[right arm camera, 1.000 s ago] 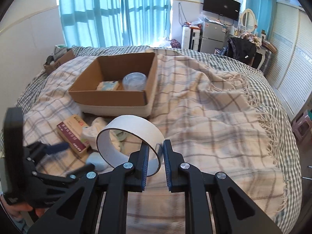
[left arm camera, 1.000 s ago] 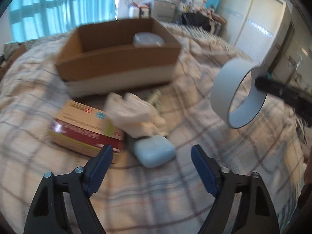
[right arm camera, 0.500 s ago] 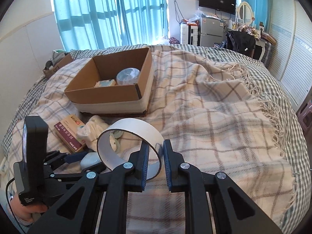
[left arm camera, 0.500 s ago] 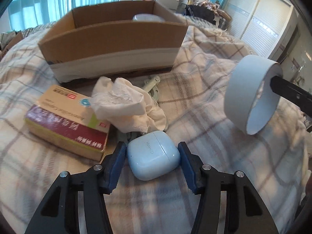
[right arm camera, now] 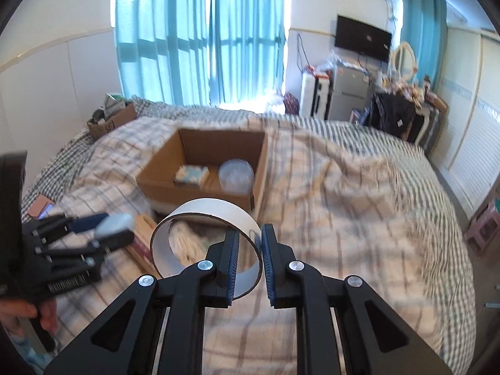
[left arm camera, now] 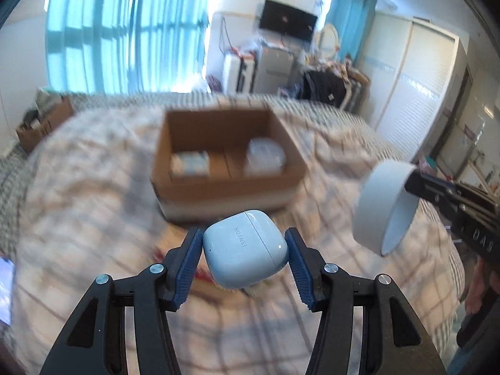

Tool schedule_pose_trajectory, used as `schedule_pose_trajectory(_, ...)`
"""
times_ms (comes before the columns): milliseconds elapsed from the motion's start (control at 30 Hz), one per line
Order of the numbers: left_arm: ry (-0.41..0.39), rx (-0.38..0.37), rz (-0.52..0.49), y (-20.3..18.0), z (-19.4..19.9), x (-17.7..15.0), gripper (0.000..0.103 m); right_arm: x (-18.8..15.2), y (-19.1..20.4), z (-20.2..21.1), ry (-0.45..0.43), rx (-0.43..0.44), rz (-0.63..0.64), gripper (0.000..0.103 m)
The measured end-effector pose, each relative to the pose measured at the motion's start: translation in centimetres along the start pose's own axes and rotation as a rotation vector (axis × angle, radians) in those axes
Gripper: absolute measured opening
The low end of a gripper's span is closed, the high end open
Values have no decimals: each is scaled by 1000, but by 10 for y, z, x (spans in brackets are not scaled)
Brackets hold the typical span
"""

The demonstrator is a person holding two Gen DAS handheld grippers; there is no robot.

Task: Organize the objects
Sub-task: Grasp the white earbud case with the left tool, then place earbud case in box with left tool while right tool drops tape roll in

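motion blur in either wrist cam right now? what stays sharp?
Left wrist view: bed blanket and cardboard box smeared, earbud case in the left gripper sharp. Right wrist view: milder blur, tape roll and right gripper crisp, window overexposed.

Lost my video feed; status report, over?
Left gripper shut on earbud case, lifted. Right gripper shut on tape roll. Cardboard box ahead, nothing blocking.

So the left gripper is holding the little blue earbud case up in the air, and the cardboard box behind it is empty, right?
Not quite. The left gripper does hold the blue earbud case lifted off the blanket, but the cardboard box is not empty. The left wrist view shows a small packet and a round clear container inside it, and the right wrist view shows them too.
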State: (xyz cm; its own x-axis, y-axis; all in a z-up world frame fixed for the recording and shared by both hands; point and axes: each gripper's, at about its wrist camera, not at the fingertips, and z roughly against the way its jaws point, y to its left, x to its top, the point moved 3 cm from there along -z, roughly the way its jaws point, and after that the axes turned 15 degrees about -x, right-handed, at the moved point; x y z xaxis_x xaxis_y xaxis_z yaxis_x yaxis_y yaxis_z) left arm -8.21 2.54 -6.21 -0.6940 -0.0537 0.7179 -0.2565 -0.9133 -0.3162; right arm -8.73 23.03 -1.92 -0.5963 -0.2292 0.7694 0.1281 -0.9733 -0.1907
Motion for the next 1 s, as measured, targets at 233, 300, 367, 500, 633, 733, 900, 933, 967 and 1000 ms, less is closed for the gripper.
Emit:
schedule_pose_trajectory(233,-84,62,-24,25,6,74,56,72,11,-11,-74,18,45,14)
schedule_pose_trajectory(300,-91,68,-34,33,-2,93,56,92,16,-19,-90,31,51,14)
schedule_pose_trajectory(367,-89,80,-44,41,-11,107,56,110,22,-32,-92,54,48,14)
schedule_pose_trajectory(500,-78,92,-74,57,-39,128,56,135,35,-69,-74,71,58,14)
schedule_pose_trajectory(633,-40,138,-83,73,-71,131,56,149,52,-119,-36,77,84,14)
schedule_pose_trajectory(733,-13,130,-77,83,-94,126,56,149,60,-153,-2,70,97,14)
schedule_pose_trajectory(900,26,136,-82,97,-124,112,56,138,71,-199,41,101,100,14)
schedule_pose_trajectory(933,27,139,-75,101,-129,109,56,135,73,-206,50,101,104,14)
schedule_pose_trajectory(967,30,138,-70,103,-132,107,56,131,74,-214,60,99,106,14)
schedule_pose_trajectory(1000,36,135,-64,105,-135,105,56,128,74,-219,66,99,105,14)
